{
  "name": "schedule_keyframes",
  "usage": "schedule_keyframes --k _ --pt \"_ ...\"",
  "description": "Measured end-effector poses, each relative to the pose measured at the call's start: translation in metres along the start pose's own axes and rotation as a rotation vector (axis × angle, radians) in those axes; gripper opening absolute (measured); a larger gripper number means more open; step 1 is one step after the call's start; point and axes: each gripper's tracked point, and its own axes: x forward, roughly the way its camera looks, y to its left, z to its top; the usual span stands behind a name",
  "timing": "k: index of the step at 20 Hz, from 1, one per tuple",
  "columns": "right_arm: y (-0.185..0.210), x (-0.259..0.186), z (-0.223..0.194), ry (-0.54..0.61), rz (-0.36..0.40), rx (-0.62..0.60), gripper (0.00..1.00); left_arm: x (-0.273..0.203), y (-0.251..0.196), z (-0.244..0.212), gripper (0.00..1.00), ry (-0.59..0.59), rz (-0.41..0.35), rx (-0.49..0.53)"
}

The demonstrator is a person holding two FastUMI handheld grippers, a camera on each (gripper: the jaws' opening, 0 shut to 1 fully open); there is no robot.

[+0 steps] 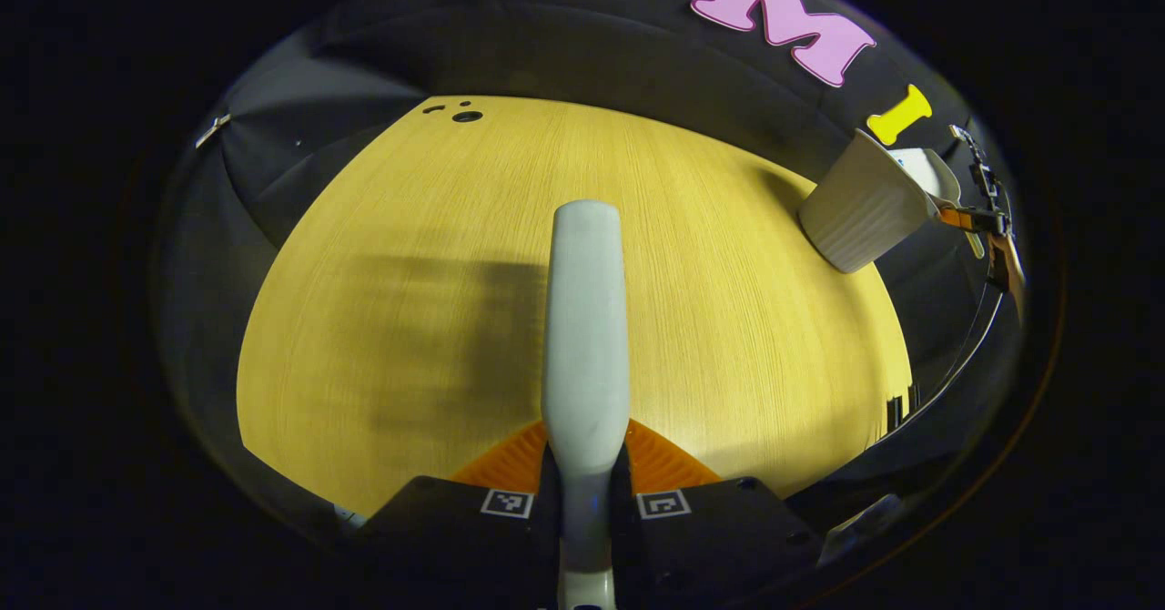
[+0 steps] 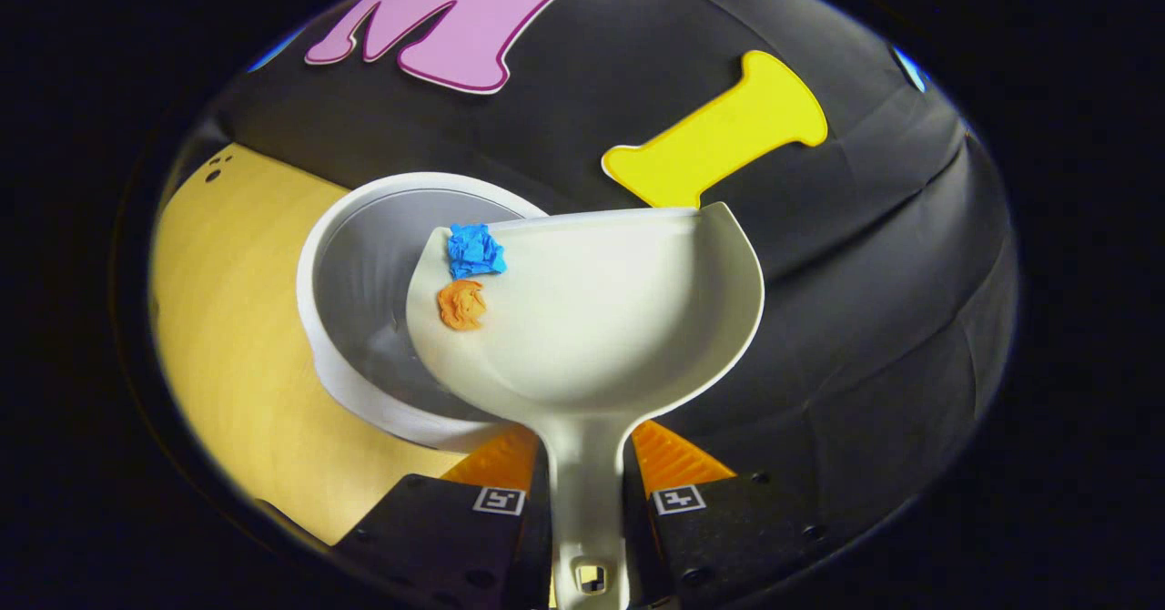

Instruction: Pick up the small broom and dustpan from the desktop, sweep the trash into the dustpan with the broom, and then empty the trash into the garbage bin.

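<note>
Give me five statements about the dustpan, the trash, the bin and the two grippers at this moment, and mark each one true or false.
1. The right gripper is shut on the dustpan handle. True.
2. The dustpan is empty. False: a blue scrap and an orange scrap lie in it.
3. The dustpan is held over the garbage bin. True.
4. The left gripper is open and empty. False: it grips the broom.
5. The scraps lie on the table. False: both are in the dustpan.

left gripper (image 1: 583, 487) closed on broom handle (image 1: 585, 319), right gripper (image 2: 582, 487) clamping dustpan handle (image 2: 583, 482)
</note>
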Motion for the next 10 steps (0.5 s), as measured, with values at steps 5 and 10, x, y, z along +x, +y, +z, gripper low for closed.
schedule_keyframes --k 5,10 --pt "-0.011 -0.004 0.008 -0.031 -0.128 -0.177 0.36 0.002 -0.001 -0.001 0.27 0.001 -0.016 0.002" --pt "-0.018 -0.008 0.018 -0.046 -0.223 -0.302 0.36 0.001 -0.001 -0.002 0.27 0.008 -0.016 0.024"
